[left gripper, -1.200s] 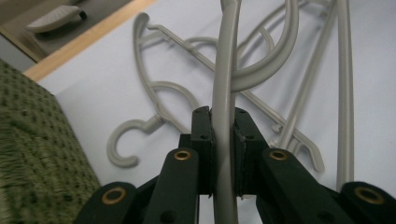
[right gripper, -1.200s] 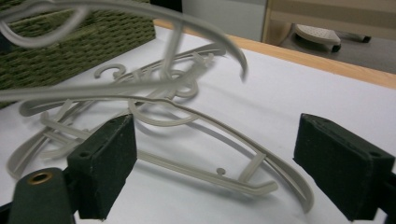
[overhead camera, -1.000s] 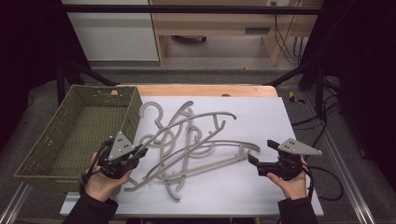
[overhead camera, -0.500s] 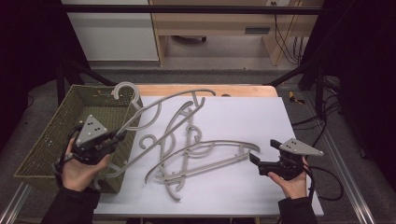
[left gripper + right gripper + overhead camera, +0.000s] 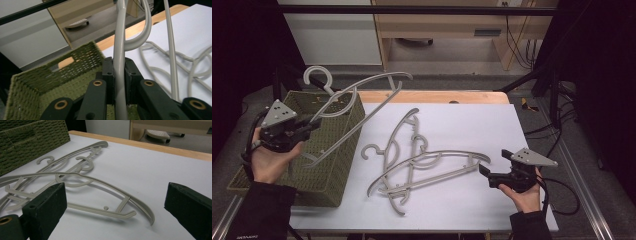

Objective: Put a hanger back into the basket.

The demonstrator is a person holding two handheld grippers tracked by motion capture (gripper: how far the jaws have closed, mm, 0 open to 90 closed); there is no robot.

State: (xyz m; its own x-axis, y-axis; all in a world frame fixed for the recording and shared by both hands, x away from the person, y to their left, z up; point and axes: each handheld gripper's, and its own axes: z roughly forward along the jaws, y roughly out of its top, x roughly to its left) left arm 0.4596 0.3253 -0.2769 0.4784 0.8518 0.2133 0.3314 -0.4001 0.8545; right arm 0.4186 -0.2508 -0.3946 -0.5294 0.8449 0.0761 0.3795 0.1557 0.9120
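Your left hand-held gripper clamps one grey hanger above the green basket, not yet dropped in; three hangers remain on the worktop; your right hand-held gripper waits wide open beside them.

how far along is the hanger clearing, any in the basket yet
The basket shows no hangers inside in the visible part. In hand: the left tool is shut on one hanger, raised above the basket. Left: two hangers lie on the table, the open right tool beside them.
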